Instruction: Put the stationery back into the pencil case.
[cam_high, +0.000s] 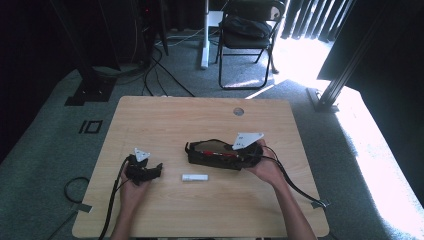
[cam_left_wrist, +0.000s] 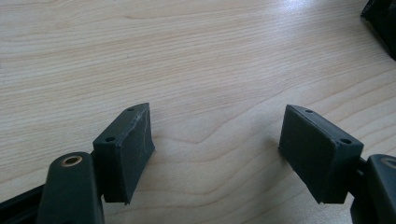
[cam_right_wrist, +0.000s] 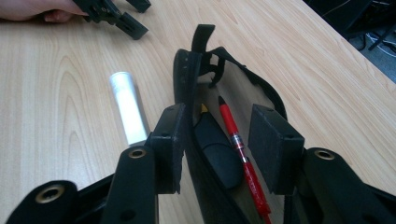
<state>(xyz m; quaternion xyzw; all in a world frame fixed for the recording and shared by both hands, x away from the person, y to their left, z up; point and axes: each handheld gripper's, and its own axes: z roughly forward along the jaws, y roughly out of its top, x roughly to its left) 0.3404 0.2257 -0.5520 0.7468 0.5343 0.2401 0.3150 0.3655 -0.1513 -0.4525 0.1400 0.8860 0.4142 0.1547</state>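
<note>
Two forearms enter from the table's (cam_high: 165, 215) near edge in the high view, each hand carrying a black two-jaw gripper. At left, the left gripper (cam_high: 152, 172) rests low on the pale wood with its jaws released and spread wide; its own view shows bare wood grain between the pads (cam_left_wrist: 126, 151) and nothing grasped. At right, the right gripper (cam_high: 248, 159) sits at the open end of a black pencil case (cam_high: 215, 154), which lies on its side near the middle of the table. Seen along that gripper (cam_right_wrist: 224, 144), the jaws stand part open and straddle the case's mouth: the left-hand pad touches or lies just beside the outside of the case's wall, while the other pad hangs over the opening, clear of the contents, so nothing is clenched. Inside the case lie a red pen (cam_right_wrist: 238, 149) and a dark, rounded object (cam_right_wrist: 217, 151), side by side. Just beside the case, on the bare wood between the two grippers, lies a short white cylinder (cam_high: 194, 177). Beyond the table, a black folding chair (cam_high: 247, 35) stands on grey carpet in a patch of sunlight.
</note>
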